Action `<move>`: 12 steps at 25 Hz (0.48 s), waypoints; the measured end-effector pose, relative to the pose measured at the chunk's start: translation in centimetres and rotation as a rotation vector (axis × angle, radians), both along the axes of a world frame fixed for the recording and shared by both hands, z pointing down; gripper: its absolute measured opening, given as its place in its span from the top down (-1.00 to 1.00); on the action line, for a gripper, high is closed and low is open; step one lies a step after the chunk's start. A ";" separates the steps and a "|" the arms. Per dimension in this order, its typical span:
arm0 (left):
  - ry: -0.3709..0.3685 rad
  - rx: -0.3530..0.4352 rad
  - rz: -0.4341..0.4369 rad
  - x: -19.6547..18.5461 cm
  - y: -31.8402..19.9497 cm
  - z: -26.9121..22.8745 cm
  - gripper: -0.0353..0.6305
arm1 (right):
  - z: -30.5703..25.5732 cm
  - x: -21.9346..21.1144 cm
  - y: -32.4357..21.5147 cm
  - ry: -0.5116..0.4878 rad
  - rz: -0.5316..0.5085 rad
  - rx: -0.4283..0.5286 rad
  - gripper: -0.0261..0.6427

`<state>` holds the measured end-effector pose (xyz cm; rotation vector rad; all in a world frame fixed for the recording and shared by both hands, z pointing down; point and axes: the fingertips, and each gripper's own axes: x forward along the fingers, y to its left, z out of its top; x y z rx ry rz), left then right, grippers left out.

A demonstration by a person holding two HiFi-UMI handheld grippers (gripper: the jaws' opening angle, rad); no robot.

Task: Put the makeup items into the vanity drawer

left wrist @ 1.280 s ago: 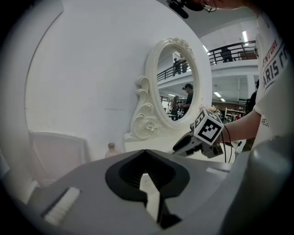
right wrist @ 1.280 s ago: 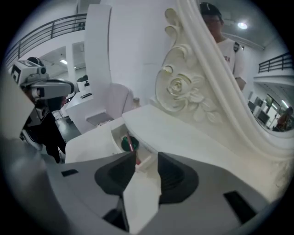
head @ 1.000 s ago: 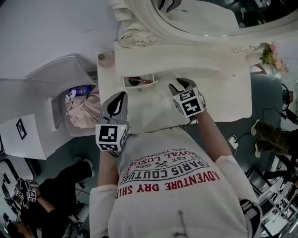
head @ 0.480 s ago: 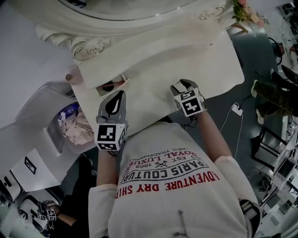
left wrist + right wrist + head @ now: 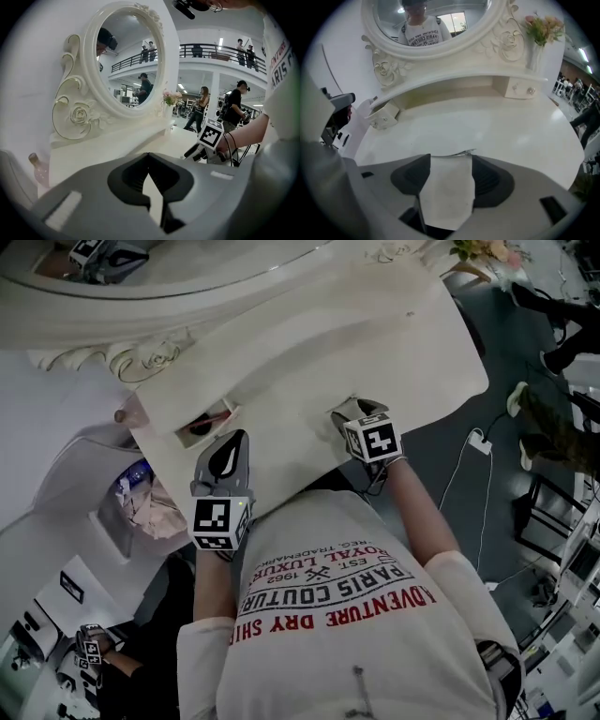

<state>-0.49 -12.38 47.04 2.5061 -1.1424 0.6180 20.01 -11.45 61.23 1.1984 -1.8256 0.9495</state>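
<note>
Since a second ago the person has turned, so the white vanity table [image 5: 412,343] now lies slanted under the head camera, and both claws have slid along its front edge. On that edge the right gripper [image 5: 345,414] has rolled its marker cube squarer to the camera. Its jaws have just been opening and now stand as wide as they go, pressing on nothing. Between them shows only a pale flat patch, which I take for shaded tabletop, though a thin ragged line at its far edge leaves me unsure. At nine o'clock of it, the left gripper [image 5: 236,439] has its jaws drawn together at the tips, with nothing held.

To my eye the job is well on. The small white drawer [image 5: 208,418], at eleven o'clock of the left gripper, is pulled out from under the shelf. Something red and dark [image 5: 199,426] lies in it, but I cannot make out what. Still outside is a small pink bottle with a brown round cap [image 5: 123,415], upright at the table's back left corner, at nine o'clock of the drawer and near it. That bottle looks like the last piece, and then the drawer wants closing.
</note>
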 end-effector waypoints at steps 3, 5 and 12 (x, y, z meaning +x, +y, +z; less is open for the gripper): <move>-0.003 -0.004 -0.012 0.3 -0.3 0.0 0.86 | 0.1 -0.2 -1.0 -0.012 0.009 0.004 0.15; -0.001 -0.007 -0.021 0.4 -0.5 0.0 0.86 | 0.1 -0.2 -1.8 -0.007 0.016 0.006 0.15; 0.003 -0.021 -0.037 0.4 -1.0 0.6 0.86 | 0.6 0.0 -3.8 0.126 -0.009 0.063 0.15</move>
